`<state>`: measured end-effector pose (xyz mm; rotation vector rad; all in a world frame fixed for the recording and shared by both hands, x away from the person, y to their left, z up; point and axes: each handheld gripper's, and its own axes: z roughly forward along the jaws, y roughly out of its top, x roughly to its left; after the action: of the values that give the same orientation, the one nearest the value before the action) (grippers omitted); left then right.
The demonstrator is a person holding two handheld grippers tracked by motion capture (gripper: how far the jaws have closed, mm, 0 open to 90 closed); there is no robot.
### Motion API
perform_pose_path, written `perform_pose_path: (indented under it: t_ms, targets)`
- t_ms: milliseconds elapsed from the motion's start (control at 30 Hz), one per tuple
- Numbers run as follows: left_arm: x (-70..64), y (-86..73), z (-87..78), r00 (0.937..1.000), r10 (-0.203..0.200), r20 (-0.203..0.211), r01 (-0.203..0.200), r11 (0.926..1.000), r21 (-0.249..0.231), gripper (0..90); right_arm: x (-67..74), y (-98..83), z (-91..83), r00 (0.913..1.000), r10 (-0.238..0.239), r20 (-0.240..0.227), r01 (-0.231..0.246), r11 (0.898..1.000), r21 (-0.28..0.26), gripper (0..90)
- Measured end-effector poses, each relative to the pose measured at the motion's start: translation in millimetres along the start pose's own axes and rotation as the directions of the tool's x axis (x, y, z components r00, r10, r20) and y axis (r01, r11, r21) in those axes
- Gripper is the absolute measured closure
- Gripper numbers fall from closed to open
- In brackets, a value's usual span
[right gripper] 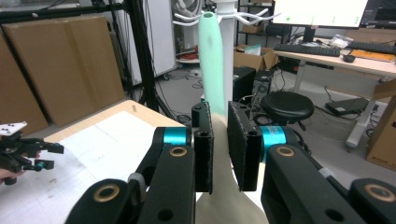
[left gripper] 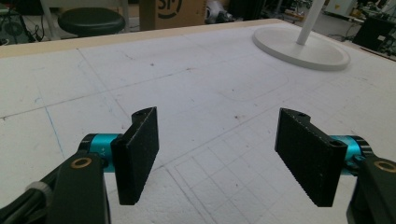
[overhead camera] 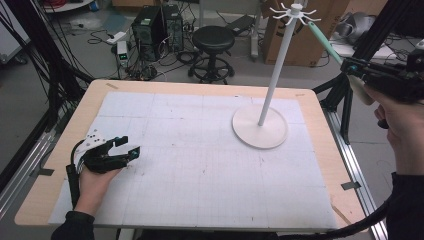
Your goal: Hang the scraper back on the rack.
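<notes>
Near the table's left front corner, left gripper resting low with jaws spread and nothing between, out of the way. Farther off, past the right edge, right gripper pinching a long spoon-like tool, lifted high, likely to hang on the white hook stand. Mint green handle, cream wide end, thin tip right by the hooks.

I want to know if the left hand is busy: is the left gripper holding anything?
No. In the left gripper view the left gripper has its jaws apart with only the bare white mat between them.
</notes>
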<state>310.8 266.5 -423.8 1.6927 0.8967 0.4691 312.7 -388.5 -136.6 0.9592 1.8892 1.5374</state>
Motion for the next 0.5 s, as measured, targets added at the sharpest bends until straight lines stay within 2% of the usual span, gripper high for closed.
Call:
perform_pose_path:
  t_ms: [500]
  targets:
    - [0.0, -0.3, 0.3, 1.0, 0.004, 0.001, -0.004, 1.0, 0.001, 31.0, -2.3, -1.3, 10.5, 0.9996, -0.006, 0.029, 0.005, 1.0, 0.027, 81.1]
